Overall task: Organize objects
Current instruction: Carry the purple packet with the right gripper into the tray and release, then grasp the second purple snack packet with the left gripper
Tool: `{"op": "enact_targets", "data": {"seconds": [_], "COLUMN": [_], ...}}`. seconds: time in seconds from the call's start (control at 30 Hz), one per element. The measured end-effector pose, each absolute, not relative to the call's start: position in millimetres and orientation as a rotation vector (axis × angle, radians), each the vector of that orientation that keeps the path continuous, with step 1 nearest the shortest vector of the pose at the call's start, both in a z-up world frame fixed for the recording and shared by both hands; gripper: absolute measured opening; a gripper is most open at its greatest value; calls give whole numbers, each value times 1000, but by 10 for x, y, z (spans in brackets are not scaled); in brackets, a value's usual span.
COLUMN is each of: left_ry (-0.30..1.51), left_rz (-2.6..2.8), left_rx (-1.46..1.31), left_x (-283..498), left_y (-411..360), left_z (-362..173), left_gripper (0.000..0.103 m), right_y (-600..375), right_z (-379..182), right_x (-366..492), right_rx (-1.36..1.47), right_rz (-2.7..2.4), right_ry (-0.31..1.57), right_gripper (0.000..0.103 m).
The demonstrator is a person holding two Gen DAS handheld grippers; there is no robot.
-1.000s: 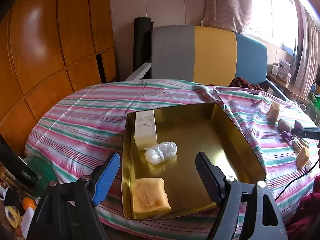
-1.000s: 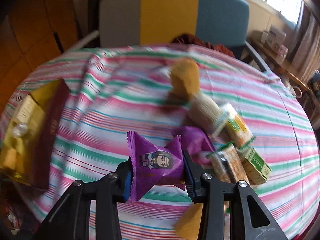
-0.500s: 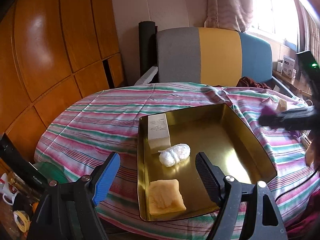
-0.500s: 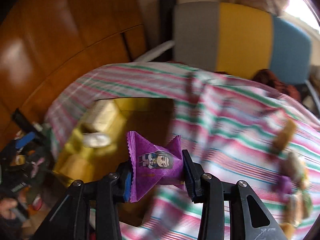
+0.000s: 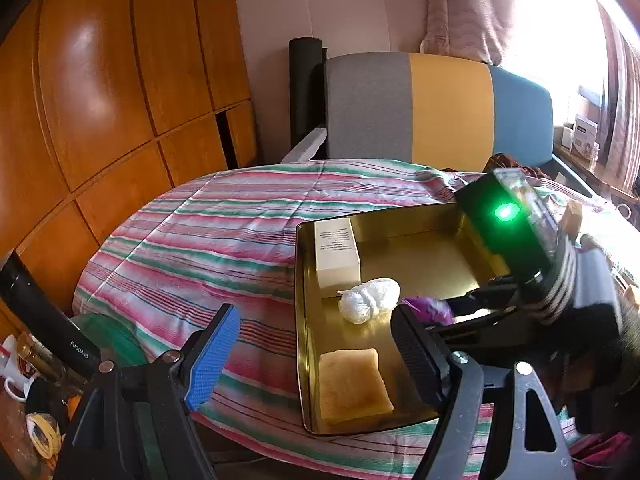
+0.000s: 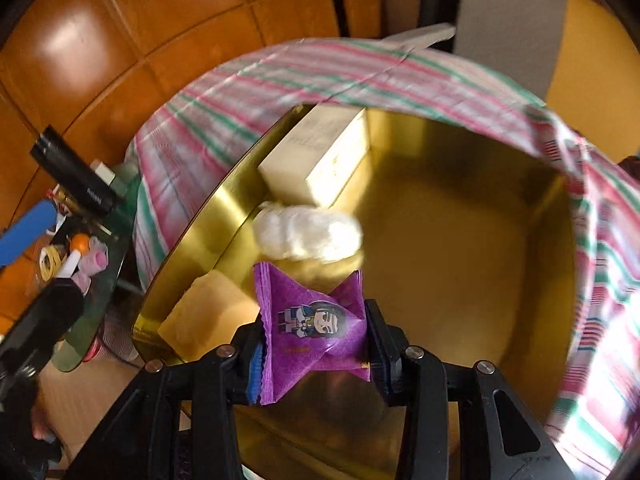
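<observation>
Purple candy packet (image 6: 314,326) clamped between the right gripper (image 6: 316,344) jaws, held over the gold tray (image 6: 460,280), near its front-left. Tray sits on the striped tablecloth (image 5: 224,232) and holds a cream box (image 5: 336,254), white wrapped lump (image 5: 370,300), yellow wrapped square (image 5: 354,386). Left gripper (image 5: 316,354) jaws spread wide apart, holding nothing, at the tray's near edge.

My packet (image 6: 316,328): purple, faint scale pattern, cartoon figure printed on front. Tray (image 5: 424,240): shiny gold. In it, a cream box (image 5: 335,252), white wad (image 5: 370,300), yellow-orange slab (image 5: 354,384). Cloth (image 5: 208,232): pink, green, white stripes. Chair (image 5: 436,108): grey, yellow, blue panels.
</observation>
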State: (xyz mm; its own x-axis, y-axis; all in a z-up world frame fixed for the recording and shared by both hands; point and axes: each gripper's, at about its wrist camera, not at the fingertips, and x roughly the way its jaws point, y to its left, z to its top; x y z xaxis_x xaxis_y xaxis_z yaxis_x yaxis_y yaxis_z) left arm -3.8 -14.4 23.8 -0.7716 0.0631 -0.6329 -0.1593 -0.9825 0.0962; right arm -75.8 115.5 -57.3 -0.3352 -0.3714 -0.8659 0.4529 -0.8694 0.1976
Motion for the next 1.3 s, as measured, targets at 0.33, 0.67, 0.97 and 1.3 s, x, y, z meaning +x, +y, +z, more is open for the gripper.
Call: {"op": "enact_targets", "data": {"seconds": [0.33, 0.67, 0.97, 1.3], "left_ry": [174, -44, 5, 157], "left_rz": [2835, 2721, 2561, 2353], "left_rx": [-1037, -1068, -1089, -1087], "left_x": [-57, -123, -146, -174], "left_y": [-220, -222, 315, 1222], "left_z": [178, 161, 150, 201], "left_gripper": [79, 79, 79, 79], "right_y": [1128, 1922, 3244, 5034], "right_z": [-620, -150, 102, 195], "right_x": [-719, -428, 139, 908], "right_rx": [1404, 1278, 1238, 1357], "right_rz": [-2219, -2407, -2651, -3030], "right_ry": [54, -171, -358, -577], "right_gripper": [58, 90, 99, 103]}}
